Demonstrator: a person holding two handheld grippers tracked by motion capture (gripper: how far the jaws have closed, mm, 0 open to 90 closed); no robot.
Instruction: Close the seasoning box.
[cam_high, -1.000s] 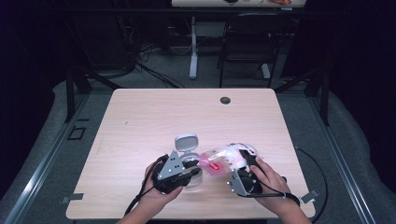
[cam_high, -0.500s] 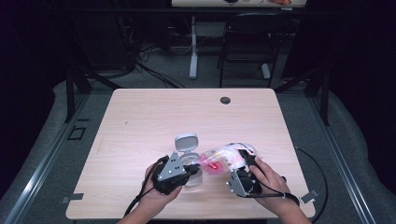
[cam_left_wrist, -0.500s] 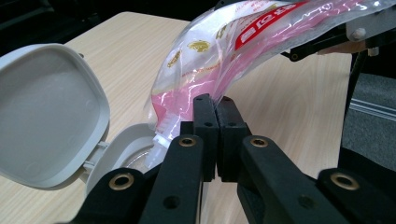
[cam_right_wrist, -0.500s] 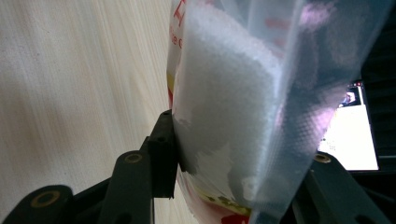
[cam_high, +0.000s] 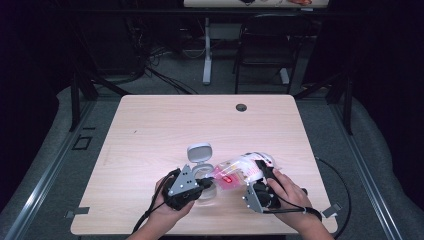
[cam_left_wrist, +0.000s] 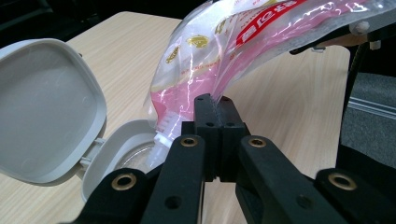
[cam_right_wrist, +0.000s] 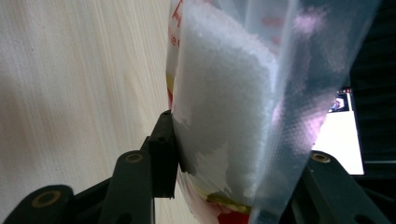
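Since the earlier frames the left gripper (cam_high: 204, 184) has been closing its jaws, which now stand fully together in the left gripper view, pinching a fold of film near the low end of the plastic bag (cam_left_wrist: 243, 42). The hands and the bag otherwise sit where they did.

The bag, clear with pink and red print, holds a white granular fill (salt or sugar, by appearance). It slopes from the right gripper (cam_high: 264, 172) down toward the open container (cam_high: 204, 172), a small grey box whose hinged lid (cam_left_wrist: 44, 107) stands raised behind it, on the near half of the counter (cam_high: 150, 125). The right gripper's jaws stand wide around the thick, filled upper body of the bag (cam_right_wrist: 229, 107) and grip it on both sides.

Position relative to the jaws: the bag's lower tip hangs just over the container's rim, directly ahead of the left jaws; its bulk lies between the right jaws.

Likely faults from here:
- The pinch sits close to the outlet, so it may choke the flow or deflect it past the rim onto the counter.
- A steeper tilt by the right hand could send the fill down in a rush and overfill the small container.
- The thin film may slip from the closed left jaws, letting the tip swing off target.
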